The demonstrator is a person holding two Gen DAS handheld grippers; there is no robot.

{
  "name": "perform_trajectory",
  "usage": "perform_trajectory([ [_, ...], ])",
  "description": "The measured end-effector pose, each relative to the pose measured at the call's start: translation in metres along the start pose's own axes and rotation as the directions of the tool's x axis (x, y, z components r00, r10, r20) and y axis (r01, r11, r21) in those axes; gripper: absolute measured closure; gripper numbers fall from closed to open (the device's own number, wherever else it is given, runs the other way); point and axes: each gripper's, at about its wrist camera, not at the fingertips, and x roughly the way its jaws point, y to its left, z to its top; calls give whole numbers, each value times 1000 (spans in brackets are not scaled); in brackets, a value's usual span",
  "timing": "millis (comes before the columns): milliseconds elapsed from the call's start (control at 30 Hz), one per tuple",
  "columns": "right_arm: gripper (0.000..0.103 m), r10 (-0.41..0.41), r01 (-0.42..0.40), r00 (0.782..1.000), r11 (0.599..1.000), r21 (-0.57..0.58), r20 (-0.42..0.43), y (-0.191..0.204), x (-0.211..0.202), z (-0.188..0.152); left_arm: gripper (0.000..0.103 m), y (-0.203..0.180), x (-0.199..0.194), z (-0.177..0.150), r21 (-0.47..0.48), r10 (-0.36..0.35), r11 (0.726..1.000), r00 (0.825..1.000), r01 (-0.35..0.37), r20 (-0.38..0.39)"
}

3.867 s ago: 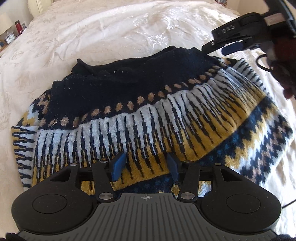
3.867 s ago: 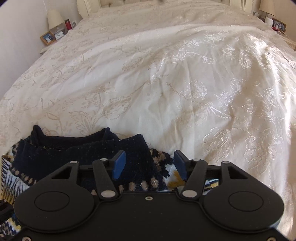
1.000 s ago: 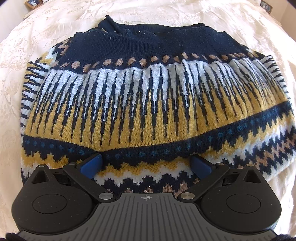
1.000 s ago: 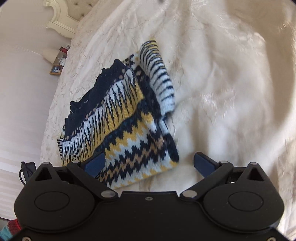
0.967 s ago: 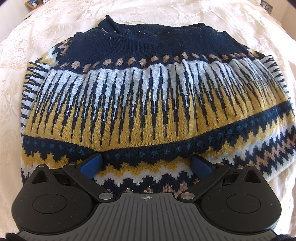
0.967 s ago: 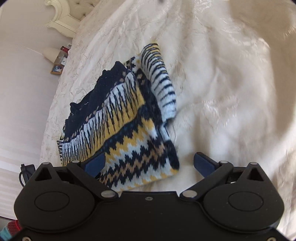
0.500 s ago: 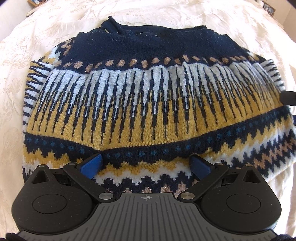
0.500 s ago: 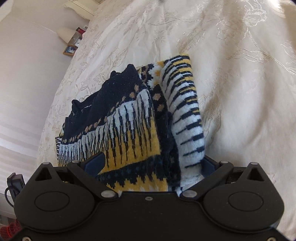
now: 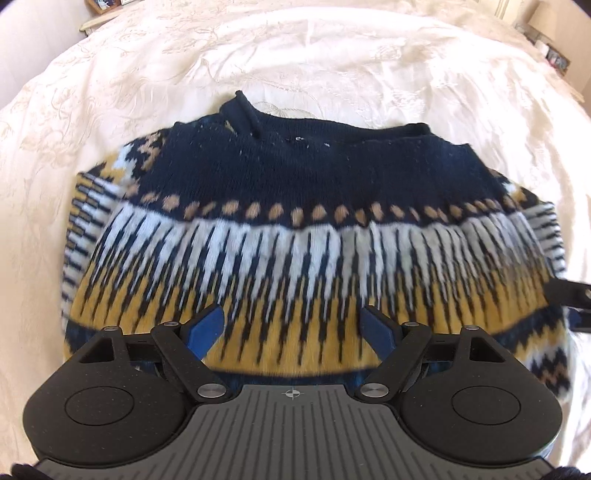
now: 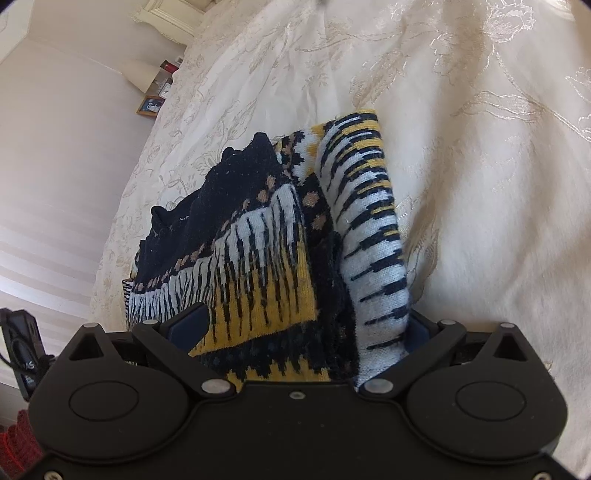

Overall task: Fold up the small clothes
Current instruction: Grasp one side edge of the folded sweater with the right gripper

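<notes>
A folded knit sweater (image 9: 295,184) in navy, white, mustard and tan lies flat on the cream bedspread (image 9: 295,55), collar at the far side. My left gripper (image 9: 291,328) hovers open over the sweater's mustard band near its front hem, with cloth under both blue fingers. The tip of the right gripper (image 9: 565,299) shows at the sweater's right edge. In the right wrist view the sweater (image 10: 258,240) is seen side-on. Its striped folded sleeve edge and front corner lie between the wide-spread fingers of my right gripper (image 10: 303,326), which is open.
The bedspread (image 10: 480,147) stretches wide to the right of and beyond the sweater. A bedside table with a lamp (image 10: 142,75) and a picture frame (image 10: 149,105) stands by the white headboard (image 10: 166,14). A black device with a cable (image 10: 20,350) sits at the left edge.
My left gripper moved forward from the hem onto the mustard band and its fingers narrowed somewhat. My right gripper closed in on the sweater's right edge, which now sits between its fingers.
</notes>
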Motion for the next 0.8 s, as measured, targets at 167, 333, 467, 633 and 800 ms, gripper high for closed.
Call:
perform_trajectory([
  [167, 0, 13, -13, 1000, 1000, 7, -4, -3, -1, 1, 17, -8, 28, 17, -7, 41, 999, 998, -42, -46],
  [333, 0, 19, -19, 1000, 1000, 14, -8, -4, -3, 1, 17, -7, 32, 24, -24, 37, 999, 998, -38, -54],
  [467, 0, 20, -20, 1000, 1000, 19, -13, -2, -3, 2, 26, 2, 10, 17, -56, 37, 998, 999, -38, -29],
  [633, 9, -9, 9, 1000, 1000, 28, -8, 5, -3, 1, 26, 23, -22, -9, -95, 54, 994, 998, -55, -12],
  [800, 52, -67, 67, 998, 995, 68, 5, 9, -7, 0, 26, 44, -45, -39, -117, 56, 991, 998, -59, -27],
])
